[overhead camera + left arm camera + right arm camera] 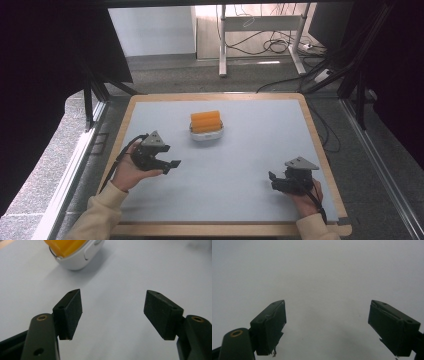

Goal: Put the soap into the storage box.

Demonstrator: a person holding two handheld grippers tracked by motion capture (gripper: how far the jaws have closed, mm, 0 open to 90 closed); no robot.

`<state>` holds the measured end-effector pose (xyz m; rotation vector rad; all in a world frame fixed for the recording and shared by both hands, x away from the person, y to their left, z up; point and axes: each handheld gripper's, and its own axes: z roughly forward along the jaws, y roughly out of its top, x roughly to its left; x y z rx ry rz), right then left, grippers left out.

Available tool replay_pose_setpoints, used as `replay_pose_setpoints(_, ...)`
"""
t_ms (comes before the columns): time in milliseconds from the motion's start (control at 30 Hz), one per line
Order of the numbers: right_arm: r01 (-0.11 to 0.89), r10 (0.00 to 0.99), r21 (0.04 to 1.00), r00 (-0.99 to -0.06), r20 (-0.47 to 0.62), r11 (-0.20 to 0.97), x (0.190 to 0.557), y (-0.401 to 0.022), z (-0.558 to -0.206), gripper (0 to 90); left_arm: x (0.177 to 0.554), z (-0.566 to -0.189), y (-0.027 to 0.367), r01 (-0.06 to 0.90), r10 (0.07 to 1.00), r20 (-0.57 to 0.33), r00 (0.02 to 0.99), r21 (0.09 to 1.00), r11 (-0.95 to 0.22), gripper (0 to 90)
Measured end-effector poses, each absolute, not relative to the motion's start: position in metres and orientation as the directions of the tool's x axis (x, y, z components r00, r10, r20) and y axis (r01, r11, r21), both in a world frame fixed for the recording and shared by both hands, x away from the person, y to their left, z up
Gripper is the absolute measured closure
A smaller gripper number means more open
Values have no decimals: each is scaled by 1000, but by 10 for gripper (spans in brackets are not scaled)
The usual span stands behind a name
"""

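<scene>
Tongs first: the left tongs (170, 166) stand wide, nothing between the pads, nothing touched; they hang just above the grey surface (240, 165), tips turned toward the white container (206, 133). From along those tongs (113, 312) the container (80, 257) lies ahead and off to one side, near yet clearly apart from the pads. That white container sits toward the far middle of the surface, and in it are orange pieces (205, 121) standing side by side, rising above its rim; what they are I cannot tell. Well away from the container, at the near right of the surface, the right tongs (272, 179) are also spread wide (327, 325) and empty, with bare grey surface under them.
</scene>
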<state>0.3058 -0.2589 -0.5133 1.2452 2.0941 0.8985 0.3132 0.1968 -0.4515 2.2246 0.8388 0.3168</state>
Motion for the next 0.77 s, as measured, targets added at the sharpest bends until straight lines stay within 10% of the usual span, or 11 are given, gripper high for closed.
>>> replay_pose_setpoints(767, 494, 889, 816, -454, -50, 299, 300, -262, -508, 148, 304, -455, 210, 492, 665, -25, 747, 693, -527, 304)
